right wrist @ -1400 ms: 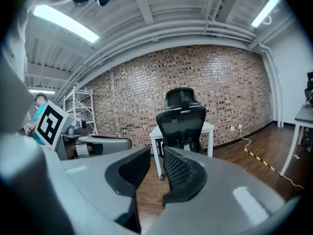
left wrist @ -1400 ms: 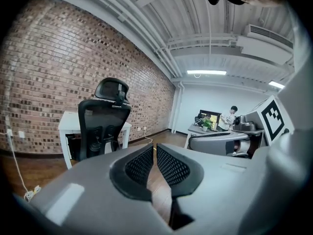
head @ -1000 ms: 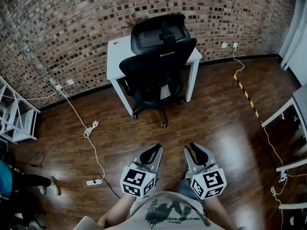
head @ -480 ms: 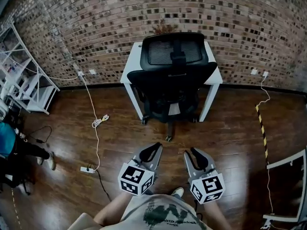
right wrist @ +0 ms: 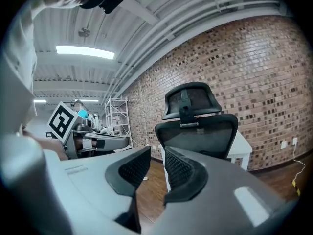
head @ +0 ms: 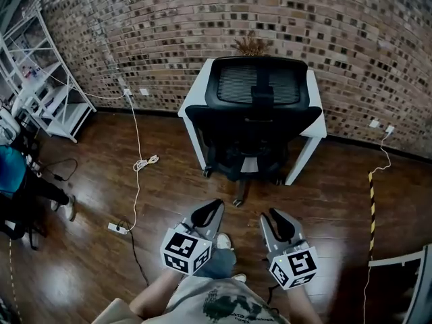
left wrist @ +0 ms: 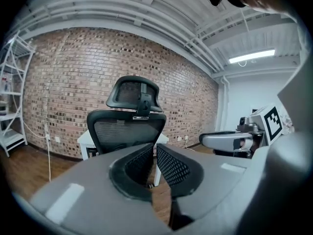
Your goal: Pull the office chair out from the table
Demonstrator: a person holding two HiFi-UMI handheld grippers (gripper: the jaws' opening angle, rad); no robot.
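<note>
A black mesh office chair with a headrest stands pushed in under a small white table against the brick wall, its back toward me. Both grippers are held low in front of my body, well short of the chair and touching nothing. My left gripper is shut with nothing in it; in the left gripper view its pads nearly meet in front of the chair. My right gripper stands slightly open and empty; in the right gripper view a narrow gap shows before the chair.
A white shelf rack stands at the left wall. A white cable and power strip lie on the wood floor to the left. A seated person is at the far left. Yellow-black tape marks the floor at right.
I have walked toward the chair and turned: it now sits centred and closer, and the shelf rack has come into view. Both grippers travelled along with me, jaws unchanged.
</note>
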